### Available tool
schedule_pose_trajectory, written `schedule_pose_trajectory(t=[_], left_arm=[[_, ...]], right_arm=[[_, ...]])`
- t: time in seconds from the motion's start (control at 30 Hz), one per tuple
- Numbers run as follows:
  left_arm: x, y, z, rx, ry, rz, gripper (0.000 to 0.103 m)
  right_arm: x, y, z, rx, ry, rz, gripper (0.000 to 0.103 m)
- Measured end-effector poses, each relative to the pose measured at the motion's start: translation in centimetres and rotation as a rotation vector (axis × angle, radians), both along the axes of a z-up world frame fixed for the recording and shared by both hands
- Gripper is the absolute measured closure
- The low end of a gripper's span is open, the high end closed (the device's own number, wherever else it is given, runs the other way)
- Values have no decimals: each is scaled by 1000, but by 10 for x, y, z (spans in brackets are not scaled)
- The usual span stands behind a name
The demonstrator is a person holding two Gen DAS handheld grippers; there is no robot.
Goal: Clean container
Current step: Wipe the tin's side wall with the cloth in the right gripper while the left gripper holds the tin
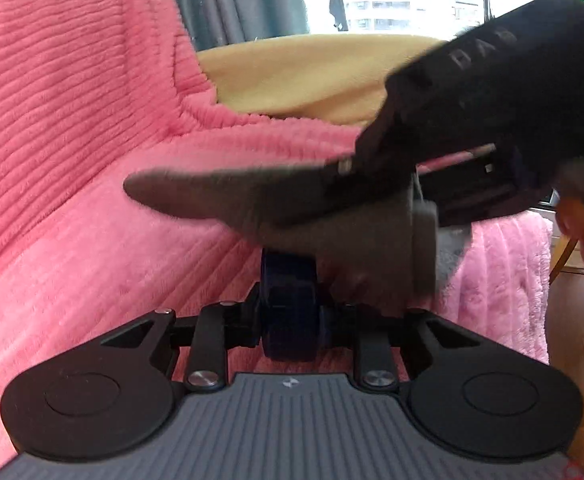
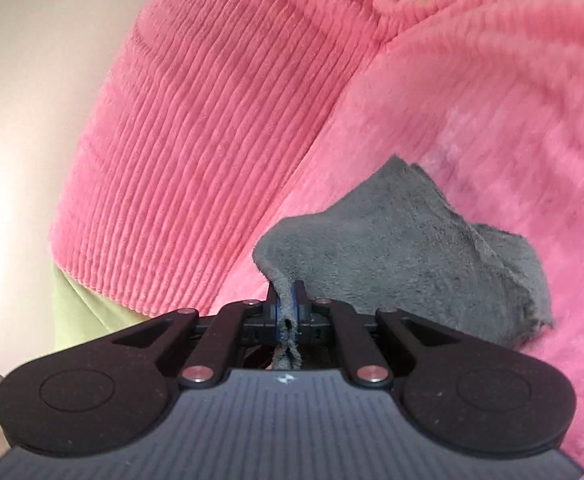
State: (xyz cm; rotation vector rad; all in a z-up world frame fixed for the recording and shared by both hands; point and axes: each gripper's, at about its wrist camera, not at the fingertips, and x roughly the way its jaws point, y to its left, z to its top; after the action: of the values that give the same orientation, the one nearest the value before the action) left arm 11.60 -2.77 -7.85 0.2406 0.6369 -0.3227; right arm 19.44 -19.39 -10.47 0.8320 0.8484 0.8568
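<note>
Risk first: my left tool [image 1: 288, 322] pinches a dark blue object, apparently the container [image 1: 288, 288], by a narrow hold. I judge that hard rubbing from above could twist it loose onto the pink blanket [image 1: 72, 140] beneath. The grey cloth [image 1: 323, 216] hides the container's top, so I cannot tell which part is being wiped or whether any spot is missed. The cloth could also slip, since only a thin fold is nipped.

The left tool's jaws are set partly apart, gripping the container on both sides. The cloth lies across the container, touching it. My right tool [image 2: 288, 314] is closed almost fully on a fold of the cloth, the rest bunched ahead of it.
</note>
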Motion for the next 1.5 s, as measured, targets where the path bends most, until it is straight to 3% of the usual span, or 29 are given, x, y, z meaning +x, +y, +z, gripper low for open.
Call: schedule_pose_trajectory(t=[0.23, 0.47, 0.57, 0.77, 0.8, 0.83, 0.9, 1.03, 1.13, 1.23, 1.5], left_arm=[[-8, -7, -8, 74, -24, -30, 73], [-3, -2, -6, 41, 9, -14, 73], [-3, 0, -4, 31, 19, -5, 72], [-3, 8, 10, 8, 1, -3, 60], [-3, 9, 10, -4, 5, -6, 62], [-2, 9, 10, -17, 9, -10, 72], [-2, 8, 11, -23, 0, -15, 73], [2, 3, 9, -42, -109, 2, 73], [14, 6, 2, -98, -142, 56, 73], [20, 14, -2, -143, -98, 90, 73], [6, 19, -1, -57, -25, 82, 73]], right_arm=[[25, 16, 12, -97, -92, 54, 103], [40, 8, -14, -92, -55, -59, 103], [38, 14, -10, -133, -88, -70, 103], [36, 16, -9, -115, -83, -66, 102], [36, 16, -6, -113, -84, -65, 101], [34, 15, -3, -107, -87, -67, 99], [30, 9, 5, -66, -94, -82, 99], [26, -3, 24, -4, -129, -113, 99], [21, 1, 30, -50, -152, -64, 99], [15, 13, 23, -82, -160, 8, 99], [24, 27, 12, -50, -168, 116, 103]])
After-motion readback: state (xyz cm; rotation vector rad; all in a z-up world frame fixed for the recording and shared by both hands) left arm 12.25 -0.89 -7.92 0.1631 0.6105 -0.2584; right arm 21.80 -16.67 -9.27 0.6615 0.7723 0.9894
